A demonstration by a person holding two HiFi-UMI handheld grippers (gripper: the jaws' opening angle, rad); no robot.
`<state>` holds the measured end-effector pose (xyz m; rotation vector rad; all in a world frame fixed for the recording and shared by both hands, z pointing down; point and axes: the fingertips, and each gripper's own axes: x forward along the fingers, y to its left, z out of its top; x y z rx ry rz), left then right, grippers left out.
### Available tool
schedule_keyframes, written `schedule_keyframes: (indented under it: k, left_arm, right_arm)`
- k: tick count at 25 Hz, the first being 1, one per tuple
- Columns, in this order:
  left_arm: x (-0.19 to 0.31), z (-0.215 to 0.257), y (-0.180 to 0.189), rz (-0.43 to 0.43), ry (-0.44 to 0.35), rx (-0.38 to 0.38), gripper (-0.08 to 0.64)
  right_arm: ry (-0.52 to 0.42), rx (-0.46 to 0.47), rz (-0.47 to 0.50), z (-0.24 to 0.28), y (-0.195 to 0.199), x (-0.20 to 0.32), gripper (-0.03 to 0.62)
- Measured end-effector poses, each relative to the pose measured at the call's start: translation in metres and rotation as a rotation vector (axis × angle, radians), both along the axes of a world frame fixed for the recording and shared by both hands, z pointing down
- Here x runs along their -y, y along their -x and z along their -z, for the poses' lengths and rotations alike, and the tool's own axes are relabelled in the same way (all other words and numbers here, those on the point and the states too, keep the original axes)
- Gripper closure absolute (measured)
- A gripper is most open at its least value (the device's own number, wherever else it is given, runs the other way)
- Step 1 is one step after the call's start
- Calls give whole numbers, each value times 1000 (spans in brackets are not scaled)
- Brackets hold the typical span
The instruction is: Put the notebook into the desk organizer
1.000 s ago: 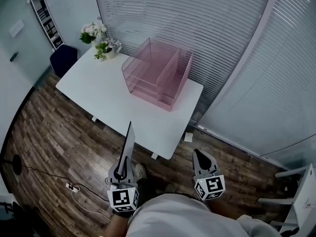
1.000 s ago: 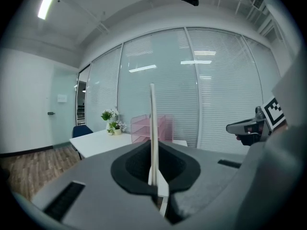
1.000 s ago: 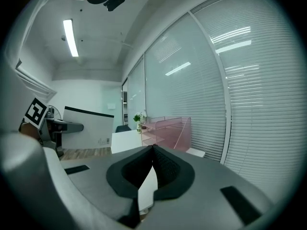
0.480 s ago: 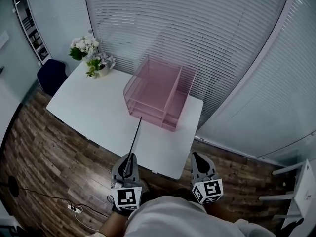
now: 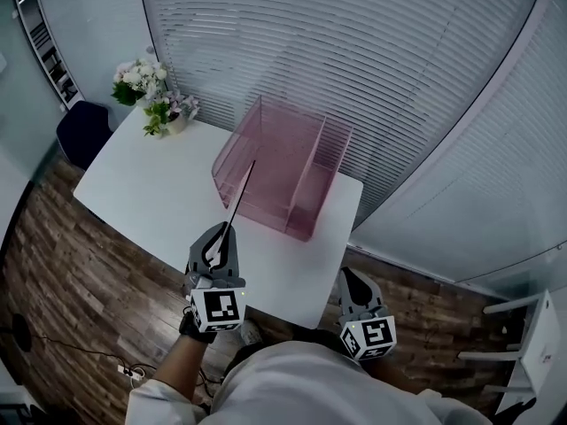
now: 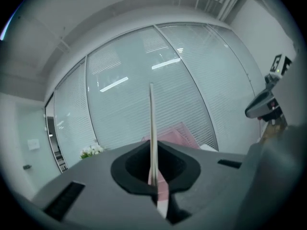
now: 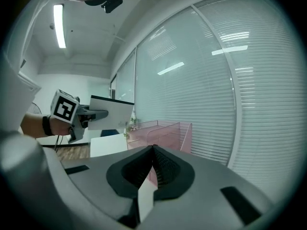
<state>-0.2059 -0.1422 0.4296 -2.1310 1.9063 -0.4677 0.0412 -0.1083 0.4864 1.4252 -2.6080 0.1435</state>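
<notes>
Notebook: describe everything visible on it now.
The notebook is thin and flat, edge-on in the head and left gripper views. The right gripper view shows a pale cover with a dark top edge. It is held on edge in the air over the white table, near end pinched by the shut left tool, far end aimed at the pink desk organizer. Nothing else appears to touch it, and it is not yet inside.

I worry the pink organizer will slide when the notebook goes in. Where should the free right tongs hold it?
Probably the top rim of the right side wall of the pink organizer, the right tongs coming down from above, astride it. That wall is a thin upright panel and lies nearest that hand; the left tongs are busy holding the notebook.
</notes>
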Motion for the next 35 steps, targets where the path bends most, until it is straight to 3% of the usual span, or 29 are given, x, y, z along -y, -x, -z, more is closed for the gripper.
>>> schedule_keyframes:
  k: [4, 10, 15, 19, 23, 27, 29, 35]
  left_arm:
    - [50, -2, -14, -6, 1, 191, 543]
    - [144, -17, -36, -78, 16, 586, 545]
    - [205, -56, -47, -158, 92, 871, 545]
    - [237, -86, -48, -232, 162, 1031, 543]
    - [247, -103, -54, -327, 253, 1131, 543]
    - [247, -124, -53, -410, 405, 1187, 500]
    - [244, -132, -51, -453, 498, 1196, 428]
    - [238, -138, -50, -601, 735, 1153, 367]
  right_arm:
    - [5, 7, -16, 2, -28, 18, 580]
    - [28, 11, -90, -7, -81, 40, 580]
    - [80, 15, -177, -26, -122, 49, 580]
    - [104, 18, -231, -35, -142, 57, 580]
    - [115, 27, -274, -41, -158, 61, 580]
    - [123, 44, -297, -48, -165, 65, 580]
    - [124, 55, -304, -49, -165, 67, 580]
    - [125, 75, -313, -51, -164, 73, 580]
